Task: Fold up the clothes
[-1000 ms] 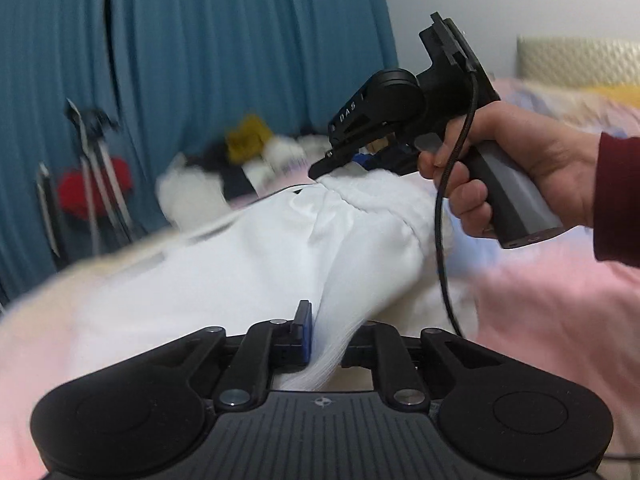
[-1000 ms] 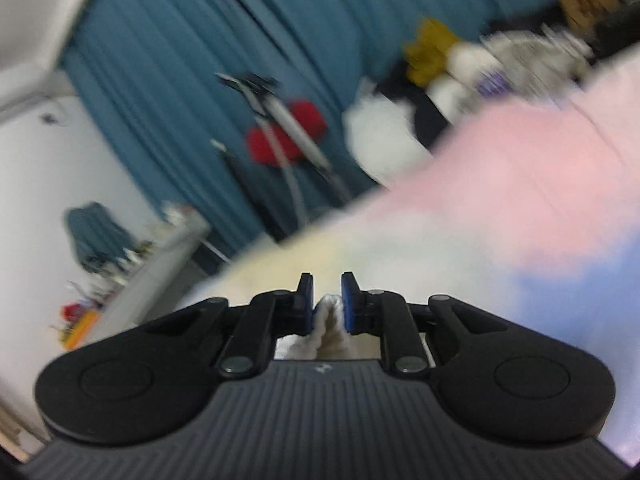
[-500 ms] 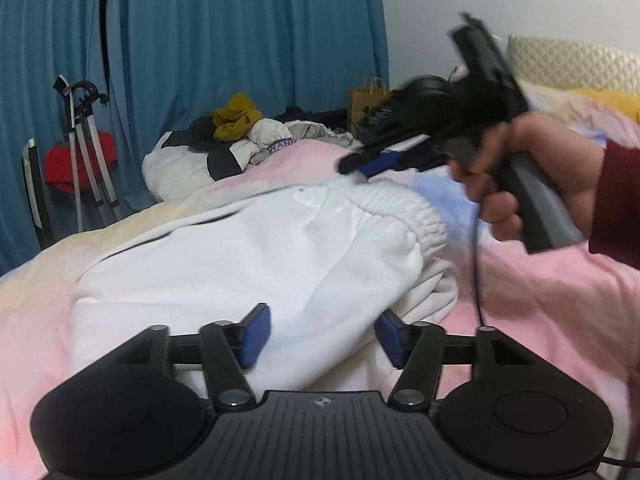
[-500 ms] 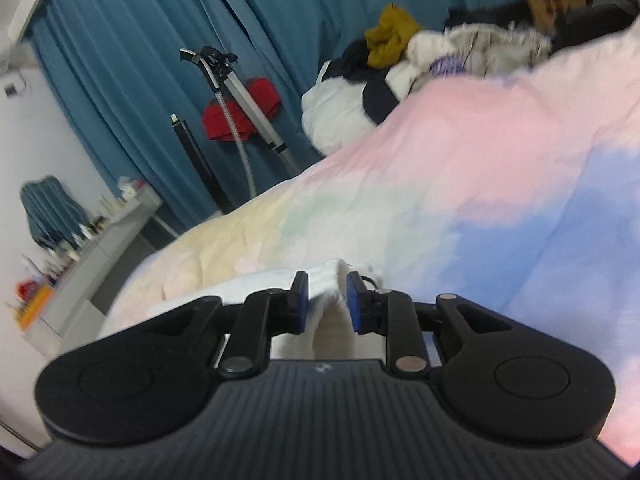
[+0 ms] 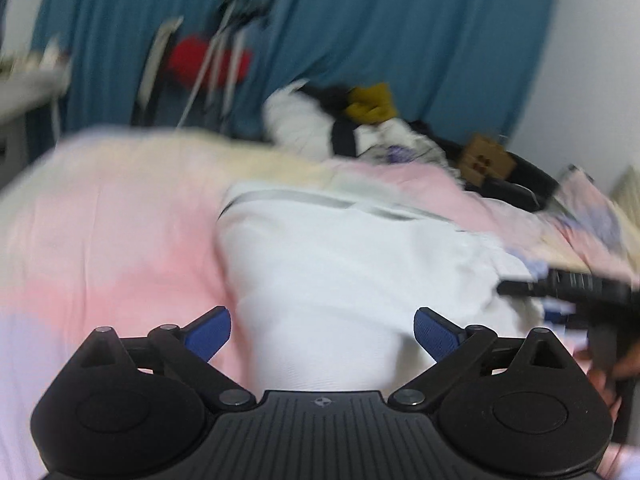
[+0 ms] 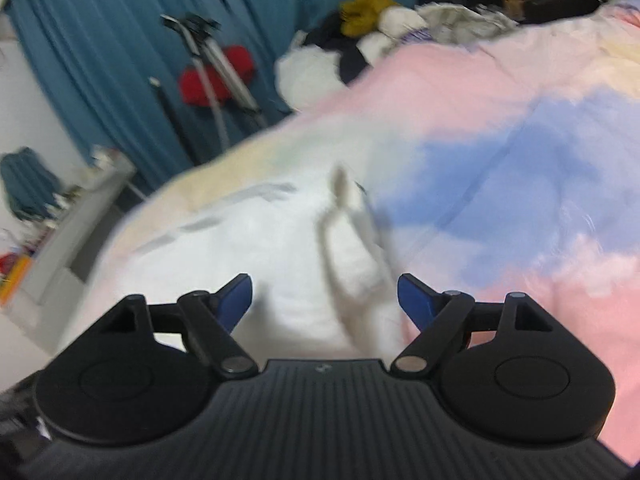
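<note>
A white garment (image 5: 344, 264) lies folded on the pastel bed cover (image 5: 100, 240). My left gripper (image 5: 322, 334) is open and empty just above its near edge. The garment also shows in the right wrist view (image 6: 280, 256), with a raised fold or cuff (image 6: 352, 248) sticking up. My right gripper (image 6: 324, 300) is open and empty above it. The right gripper's body and the hand that holds it show at the right edge of the left wrist view (image 5: 580, 292). Both views are blurred by motion.
A pile of unfolded clothes (image 5: 360, 120) lies at the far end of the bed, with a brown paper bag (image 5: 486, 160) beside it. Blue curtains (image 5: 360, 20) hang behind. A tripod with a red item (image 6: 216, 76) stands by the curtain. A grey desk (image 6: 76, 216) is at left.
Both grippers have let go of the white garment and opened wide. The garment now lies on the bed. Both cameras have swung and pulled back a little.
</note>
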`<state>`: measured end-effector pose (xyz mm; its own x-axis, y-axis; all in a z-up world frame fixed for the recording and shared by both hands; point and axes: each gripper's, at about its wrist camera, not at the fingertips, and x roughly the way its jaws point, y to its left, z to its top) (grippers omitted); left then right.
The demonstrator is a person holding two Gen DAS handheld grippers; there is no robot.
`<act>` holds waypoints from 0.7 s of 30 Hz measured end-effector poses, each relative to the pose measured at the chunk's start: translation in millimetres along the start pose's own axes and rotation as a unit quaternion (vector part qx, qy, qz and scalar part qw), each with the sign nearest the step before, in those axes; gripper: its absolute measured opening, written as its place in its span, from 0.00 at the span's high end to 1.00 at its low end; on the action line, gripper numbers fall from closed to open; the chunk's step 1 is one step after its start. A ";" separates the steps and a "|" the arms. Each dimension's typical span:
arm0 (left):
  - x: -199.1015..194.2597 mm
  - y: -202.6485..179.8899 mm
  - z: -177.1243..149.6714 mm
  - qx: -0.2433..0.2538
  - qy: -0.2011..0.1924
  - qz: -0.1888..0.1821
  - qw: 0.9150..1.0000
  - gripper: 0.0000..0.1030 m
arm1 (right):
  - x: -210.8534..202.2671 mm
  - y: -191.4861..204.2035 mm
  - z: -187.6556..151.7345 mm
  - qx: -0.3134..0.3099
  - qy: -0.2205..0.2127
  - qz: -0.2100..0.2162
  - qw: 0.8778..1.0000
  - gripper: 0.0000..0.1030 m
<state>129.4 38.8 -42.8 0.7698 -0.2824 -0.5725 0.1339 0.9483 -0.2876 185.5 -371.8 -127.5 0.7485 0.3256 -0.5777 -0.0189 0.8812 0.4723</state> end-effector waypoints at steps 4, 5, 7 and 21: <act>21.3 21.2 -3.2 -0.042 0.048 -0.022 0.998 0.02 | 25.0 -17.4 -9.9 0.049 0.024 0.029 0.998 0.14; 27.5 22.0 -5.9 -0.048 0.058 -0.023 0.997 0.02 | 27.6 -19.8 -10.7 0.058 0.024 0.033 0.997 0.13; 31.2 26.6 -8.3 -0.060 0.070 -0.025 0.995 0.02 | 32.9 -23.9 -12.3 0.072 0.027 0.042 0.996 0.11; 32.5 37.0 -15.0 -0.071 0.082 -0.025 0.994 0.08 | 10.3 9.3 4.0 0.043 0.011 0.131 0.990 0.17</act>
<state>150.0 62.5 -83.6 0.6514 -0.3585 -0.6688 0.0710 0.9063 -0.4167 195.8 -361.6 -126.3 0.7106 0.5477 -0.4417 -0.1532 0.7331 0.6627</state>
